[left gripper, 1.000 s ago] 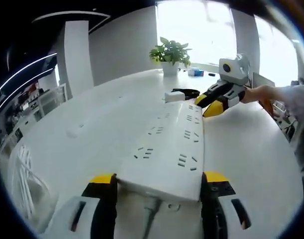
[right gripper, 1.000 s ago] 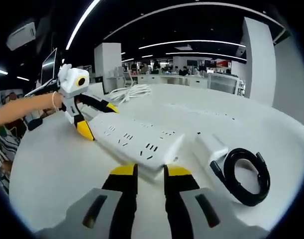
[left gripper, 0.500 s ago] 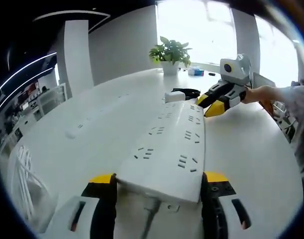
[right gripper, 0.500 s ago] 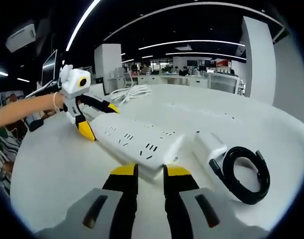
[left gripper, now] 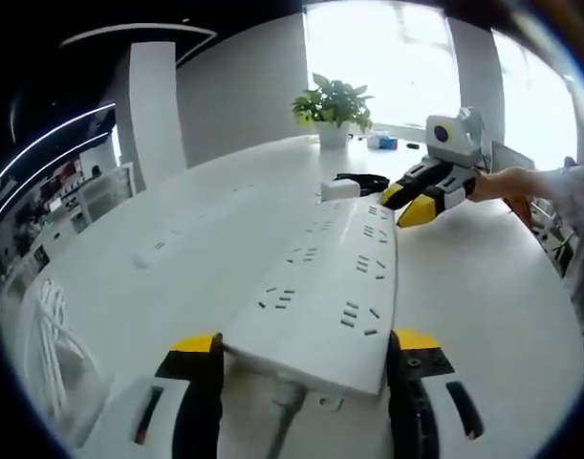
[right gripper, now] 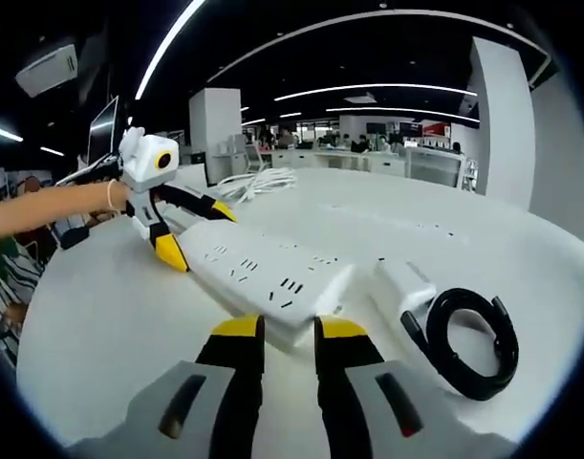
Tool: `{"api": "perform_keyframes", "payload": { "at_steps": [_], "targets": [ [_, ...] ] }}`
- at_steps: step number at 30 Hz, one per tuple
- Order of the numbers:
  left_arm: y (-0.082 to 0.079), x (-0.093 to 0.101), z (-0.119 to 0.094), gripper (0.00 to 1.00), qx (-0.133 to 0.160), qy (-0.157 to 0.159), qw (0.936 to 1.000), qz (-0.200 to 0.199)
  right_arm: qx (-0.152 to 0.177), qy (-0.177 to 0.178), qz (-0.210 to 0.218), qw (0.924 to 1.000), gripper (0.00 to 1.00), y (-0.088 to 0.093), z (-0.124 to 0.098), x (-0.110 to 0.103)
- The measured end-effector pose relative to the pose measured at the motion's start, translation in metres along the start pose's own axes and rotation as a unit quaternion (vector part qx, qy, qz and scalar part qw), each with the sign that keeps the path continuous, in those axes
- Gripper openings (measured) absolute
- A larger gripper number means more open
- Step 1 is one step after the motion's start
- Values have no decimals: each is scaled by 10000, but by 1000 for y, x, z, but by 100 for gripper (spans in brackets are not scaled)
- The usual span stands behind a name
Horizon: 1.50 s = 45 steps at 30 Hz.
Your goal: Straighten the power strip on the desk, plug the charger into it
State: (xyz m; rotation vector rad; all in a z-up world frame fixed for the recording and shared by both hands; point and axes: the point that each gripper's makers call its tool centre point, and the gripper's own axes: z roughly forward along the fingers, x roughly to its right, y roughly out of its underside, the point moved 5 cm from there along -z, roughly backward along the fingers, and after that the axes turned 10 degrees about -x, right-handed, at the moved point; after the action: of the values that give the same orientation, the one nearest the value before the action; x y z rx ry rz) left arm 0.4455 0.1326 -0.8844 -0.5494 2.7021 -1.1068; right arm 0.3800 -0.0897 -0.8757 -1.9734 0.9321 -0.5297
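So you held the long white plastic power strip [left gripper: 325,287] on the white desk [left gripper: 483,287] at both ends: your left gripper [left gripper: 301,359] spread across its corded end, your right gripper [right gripper: 288,328] nearly closed at the far end, beside the white charger block [right gripper: 403,285] with its coiled black cable [right gripper: 468,335].

The long white power strip [left gripper: 330,287] lies across the middle of the white desk [left gripper: 483,287], with a gripper at each end. Bare desk runs wide along both its long sides. In the right gripper view, the white charger brick [right gripper: 403,287] and its coiled black cable [right gripper: 468,337] crowd the right of the strip's near end. A potted green plant [left gripper: 335,110] stands far off.
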Motion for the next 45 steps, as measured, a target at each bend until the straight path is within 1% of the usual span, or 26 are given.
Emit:
{"api": "perform_keyframes", "payload": {
  "at_steps": [3, 4, 7, 8, 9, 11, 15, 19, 21, 23, 27, 28, 30, 33, 36, 38, 41, 43, 45],
  "targets": [
    [-3, 2, -4, 70, 184, -57, 9998, -62, 34, 19, -39, 10000, 25, -2, 0, -1],
    [-6, 1, -6, 70, 299, -66, 9995, -119, 46, 16, -54, 10000, 27, -2, 0, -1],
    [-20, 5, -15, 68, 788, -7, 9964, -320, 121, 61, -128, 9998, 31, -4, -2, -2],
    [-23, 5, -18, 68, 873, 2, 9956, -342, 145, 76, -153, 9997, 33, -4, -2, -3],
    [-25, 6, -21, 67, 896, 0, 9954, -327, 154, 86, -181, 9997, 34, -5, -2, -2],
    [-32, 8, -26, 68, 1022, -57, 9943, -298, 182, 117, -221, 9995, 36, -6, -3, -2],
    [-42, 15, -32, 72, 1255, -142, 9917, -246, 296, 136, -236, 9992, 40, -9, -7, -2],
    [-47, 19, -35, 81, 1427, -216, 9892, -239, 412, 187, -298, 9985, 48, -12, -11, -2],
    [-49, 21, -36, 87, 1493, -317, 9881, -211, 443, 210, -333, 9982, 50, -13, -13, -2],
    [-50, 23, -37, 92, 1544, -395, 9871, -170, 476, 224, -357, 9980, 53, -14, -14, -2],
    [-51, 28, -42, 99, 1673, -513, 9844, -184, 562, 169, -393, 9975, 65, -15, -15, -4],
    [-51, 28, -43, 99, 1691, -562, 9838, -187, 562, 160, -392, 9975, 69, -15, -15, -5],
    [-50, 29, -46, 99, 1724, -630, 9828, -192, 560, 157, -413, 9975, 74, -14, -15, -5],
    [-48, 28, -51, 99, 1806, -696, 9808, -248, 606, 145, -475, 9969, 83, -14, -14, -6],
    [-43, 32, -54, 99, 1840, -749, 9796, -300, 663, 75, -575, 9961, 97, -13, -13, -9],
    [-39, 35, -56, 99, 1879, -771, 9785, -366, 649, 66, -672, 9956, 100, -12, -14, -13],
    [-35, 39, -60, 99, 1949, -805, 9765, -440, 730, 149, -824, 9938, 100, -12, -19, -16],
    [-32, 41, -62, 99, 1963, -842, 9758, -474, 779, 157, -832, 9934, 100, -14, -22, -16],
    [-28, 43, -64, 99, 1999, -877, 9745, -526, 872, 157, -743, 9933, 100, -17, -26, -14]
  ]
}}
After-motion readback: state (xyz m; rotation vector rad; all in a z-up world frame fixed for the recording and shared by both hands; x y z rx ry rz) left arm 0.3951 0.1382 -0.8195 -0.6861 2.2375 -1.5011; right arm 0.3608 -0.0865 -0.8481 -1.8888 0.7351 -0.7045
